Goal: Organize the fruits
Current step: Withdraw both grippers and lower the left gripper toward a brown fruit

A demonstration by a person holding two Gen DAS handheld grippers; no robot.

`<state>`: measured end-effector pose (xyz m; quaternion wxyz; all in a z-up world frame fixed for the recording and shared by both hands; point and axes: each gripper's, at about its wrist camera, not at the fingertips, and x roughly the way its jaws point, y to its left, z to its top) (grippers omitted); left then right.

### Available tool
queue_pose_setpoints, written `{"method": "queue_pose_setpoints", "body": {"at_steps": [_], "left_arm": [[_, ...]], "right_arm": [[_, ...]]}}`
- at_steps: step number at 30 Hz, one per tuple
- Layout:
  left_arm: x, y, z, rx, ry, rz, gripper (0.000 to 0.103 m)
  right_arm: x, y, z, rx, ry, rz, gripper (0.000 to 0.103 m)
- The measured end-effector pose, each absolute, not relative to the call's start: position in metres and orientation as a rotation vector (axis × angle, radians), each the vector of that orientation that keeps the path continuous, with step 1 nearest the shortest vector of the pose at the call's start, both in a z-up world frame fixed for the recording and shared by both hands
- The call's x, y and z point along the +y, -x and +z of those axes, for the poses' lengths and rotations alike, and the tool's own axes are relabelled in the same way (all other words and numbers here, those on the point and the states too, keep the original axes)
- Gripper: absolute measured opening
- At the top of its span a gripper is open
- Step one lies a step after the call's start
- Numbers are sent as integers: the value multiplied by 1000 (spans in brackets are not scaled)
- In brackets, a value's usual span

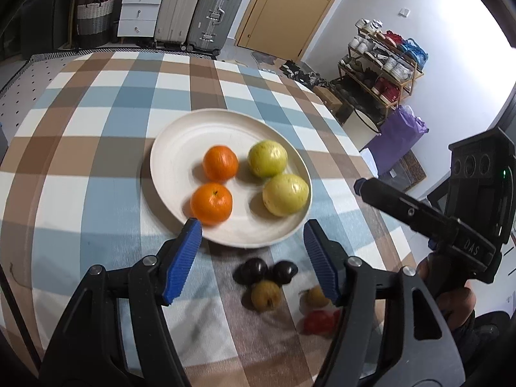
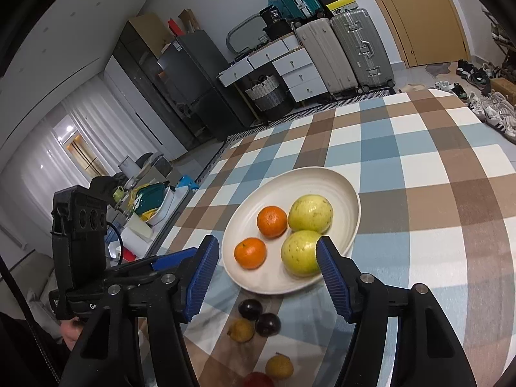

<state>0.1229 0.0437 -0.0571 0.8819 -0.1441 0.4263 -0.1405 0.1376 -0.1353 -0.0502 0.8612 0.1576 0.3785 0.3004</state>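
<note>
A cream plate [image 1: 180,142] [image 2: 342,190] on the checked tablecloth holds two oranges [image 1: 212,201] [image 2: 250,253] and two yellow-green guavas [image 1: 285,194] [image 2: 300,253]. Near the table's front edge lie two dark plums [image 1: 253,269] [image 2: 250,309], two small yellow fruits [image 1: 265,294] [image 2: 240,329] and a red fruit [image 1: 319,322] [image 2: 258,380]. My left gripper [image 1: 251,229] hovers open over the plate's near rim, nothing between its blue pads. My right gripper [image 2: 267,246] also stands open above the near rim, empty; its right pad [image 2: 332,271] overlaps the nearer guava in the picture.
The table's right edge drops to a floor with a shoe rack [image 1: 383,64] and a purple bag [image 1: 396,135]. Suitcases [image 2: 342,51] and white drawers [image 1: 138,13] stand beyond the far edge. A cluttered side surface [image 2: 145,203] sits to the left.
</note>
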Motion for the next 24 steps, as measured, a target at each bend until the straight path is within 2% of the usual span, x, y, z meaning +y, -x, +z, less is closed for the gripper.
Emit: {"method": "queue_pose_setpoints", "body": {"at_steps": [7,11,14,24], "left_arm": [[38,-107,-69,907,282,-305,72],[36,-103,-78,930,282,-315,73],[32,-102,-87,947,289,-339,73],[17,-102,-104,984,260,-353,73]], "right_arm": [[-139,-122,-54,779,-324,606,76],[-139,-112,-57,778,-309,597,78],[-141,-104,-58,783,-302,587,84],[-149,-82,-61,786,-285,552,89]]}}
